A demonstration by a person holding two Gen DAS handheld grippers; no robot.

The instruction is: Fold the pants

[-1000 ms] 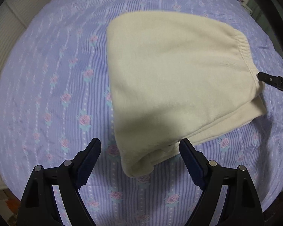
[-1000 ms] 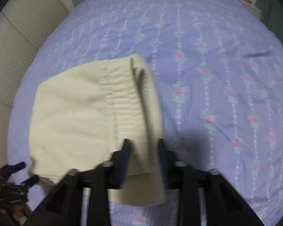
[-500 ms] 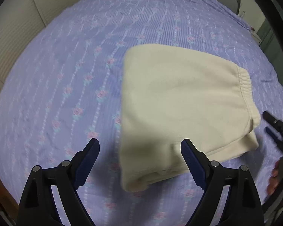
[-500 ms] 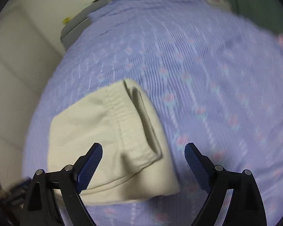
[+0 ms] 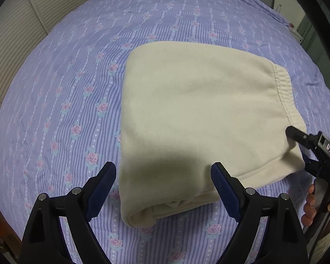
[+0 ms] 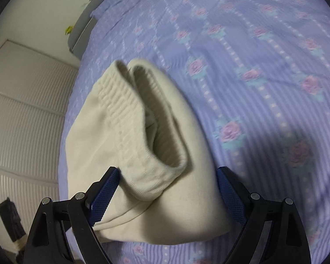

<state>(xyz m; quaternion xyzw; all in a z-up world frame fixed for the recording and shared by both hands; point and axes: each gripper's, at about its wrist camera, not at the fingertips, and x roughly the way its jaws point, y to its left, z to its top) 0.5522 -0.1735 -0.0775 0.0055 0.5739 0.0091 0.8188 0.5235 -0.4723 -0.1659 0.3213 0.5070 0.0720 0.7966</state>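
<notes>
The cream pants [image 5: 200,114] lie folded into a thick rectangle on the purple flowered bedspread [image 5: 66,83]. The elastic waistband [image 5: 285,92] is on the right side. My left gripper [image 5: 164,189] is open, its jaws on either side of the near folded edge, a little above it. My right gripper [image 6: 168,189] is open, its jaws spread around the waistband corner [image 6: 147,176] of the pants [image 6: 112,145]. One fingertip [image 5: 293,133] of the right gripper shows at the waistband corner in the left wrist view.
White slatted closet doors [image 5: 15,33] stand along the left of the bed. A grey headboard [image 6: 79,33] is at the far end. A hand [image 5: 310,206] holds the right gripper at the bed's right edge.
The right gripper opened from shut on the waistband corner, drew back, then came close again with jaws spread. The left gripper rose and pulled back slightly, staying open.
</notes>
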